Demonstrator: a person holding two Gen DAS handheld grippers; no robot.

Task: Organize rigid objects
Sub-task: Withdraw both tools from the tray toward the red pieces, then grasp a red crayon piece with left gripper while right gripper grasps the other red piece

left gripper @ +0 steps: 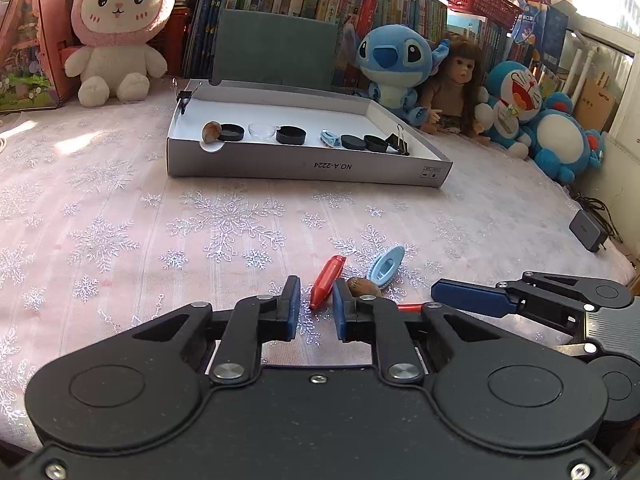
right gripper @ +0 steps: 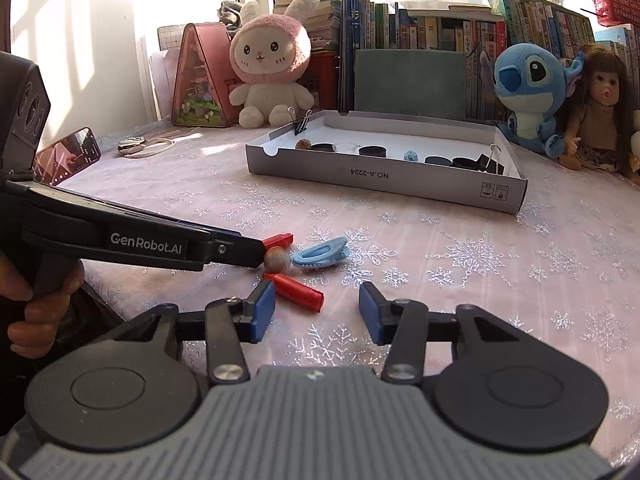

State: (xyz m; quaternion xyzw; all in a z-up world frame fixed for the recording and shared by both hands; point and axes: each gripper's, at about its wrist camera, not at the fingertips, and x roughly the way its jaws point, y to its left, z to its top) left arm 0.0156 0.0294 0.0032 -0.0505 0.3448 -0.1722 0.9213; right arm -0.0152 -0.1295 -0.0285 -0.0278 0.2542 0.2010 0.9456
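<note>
Red plastic is what my left gripper (left gripper: 316, 296) has hold of: a short, glossy red peg (left gripper: 326, 282) with a tapered end stands tilted between the two blue pads, which are drawn in narrow on it. It sits near the front edge of the tabletop (left gripper: 120, 220), on the pale pink cloth printed with silver snowflakes.

Just beside it lies a small brown nut (left gripper: 362, 286), rounded and mottled. Beyond the nut is a light blue oval clip (left gripper: 386, 266) with a slot along its middle, tipped on its side.

My right gripper (right gripper: 316, 308) hovers low over the same spot with its jaws standing wide apart and nothing between the pads. A second red peg (right gripper: 298, 290), the same shape and shine as the first, lies flat on the cloth with one end next to the right gripper's left finger.

Toward the back edge sits a shallow grey cardboard box (left gripper: 304, 168). Lined along its near wall are another nut, black round caps, a clear dish, another blue clip and a black binder clip.
</note>
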